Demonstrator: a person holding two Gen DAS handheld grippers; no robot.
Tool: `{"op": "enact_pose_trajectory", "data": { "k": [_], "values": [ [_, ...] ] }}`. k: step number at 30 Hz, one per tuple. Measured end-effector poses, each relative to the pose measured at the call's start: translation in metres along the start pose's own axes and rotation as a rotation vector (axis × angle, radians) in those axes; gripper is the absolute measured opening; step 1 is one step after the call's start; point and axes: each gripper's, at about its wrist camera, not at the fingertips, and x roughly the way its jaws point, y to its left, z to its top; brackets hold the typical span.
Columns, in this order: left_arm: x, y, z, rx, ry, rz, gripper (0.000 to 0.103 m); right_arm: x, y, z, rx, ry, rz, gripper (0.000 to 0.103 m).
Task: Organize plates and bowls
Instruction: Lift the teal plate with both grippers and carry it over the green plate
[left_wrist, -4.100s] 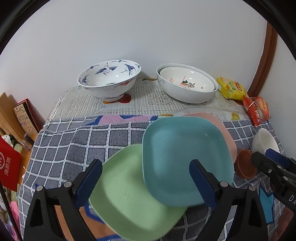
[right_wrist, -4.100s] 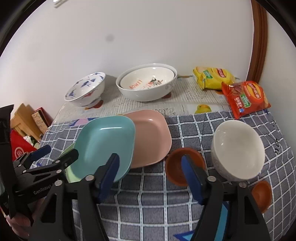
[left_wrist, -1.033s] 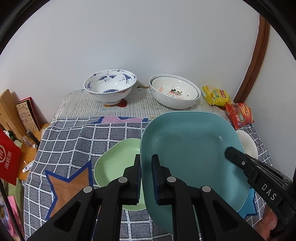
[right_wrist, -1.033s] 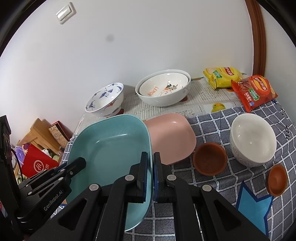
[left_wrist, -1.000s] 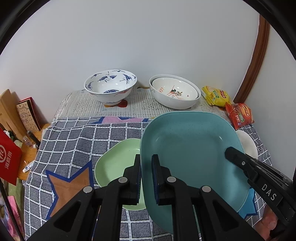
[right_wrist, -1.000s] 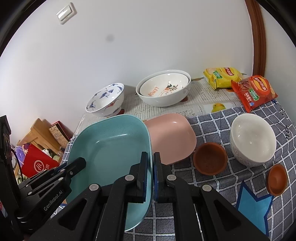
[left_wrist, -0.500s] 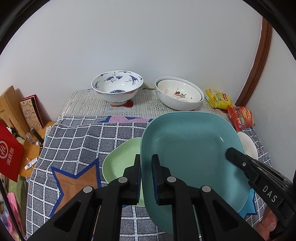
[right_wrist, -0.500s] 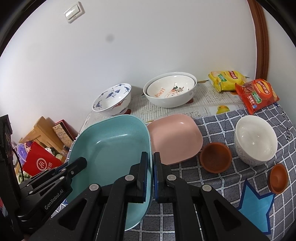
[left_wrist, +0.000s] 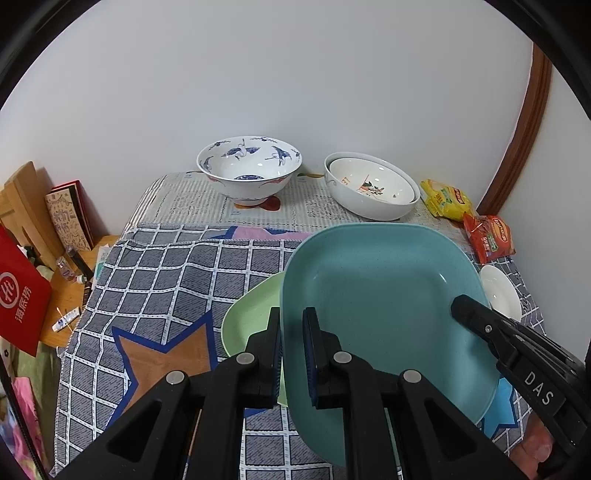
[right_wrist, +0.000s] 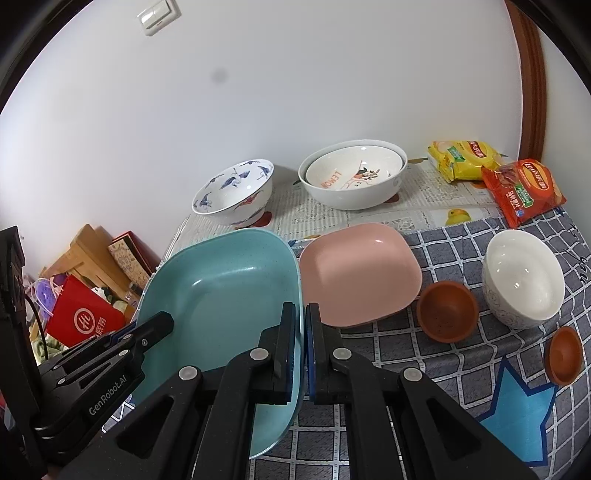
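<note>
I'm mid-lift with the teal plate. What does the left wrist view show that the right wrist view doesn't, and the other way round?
Only the left wrist view shows the green plate lying on the checked cloth, partly under the lifted teal plate.

Only the right wrist view shows the pink plate and two brown bowls.

Both show the left gripper and right gripper shut on opposite edges of the teal plate, plus the blue-patterned bowl and nested white bowls at the back.

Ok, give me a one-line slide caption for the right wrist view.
Both claws, right claw and left claw, grip the teal plate beside the pink plate.
</note>
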Motion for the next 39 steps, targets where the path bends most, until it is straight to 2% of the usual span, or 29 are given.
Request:
{"op": "enact_pose_trajectory", "data": {
  "k": [20, 39],
  "values": [
    [0.008, 0.032, -0.004, -0.043, 0.017, 0.020, 0.011, 0.020, 0.026, -0.004, -0.035, 0.031, 0.010, 0.006],
    [0.031, 0.065, -0.017, -0.091, 0.068, 0.051, 0.011, 0.058, 0.047, -0.016, -0.067, 0.103, 0.020, 0.006]
  ]
}}
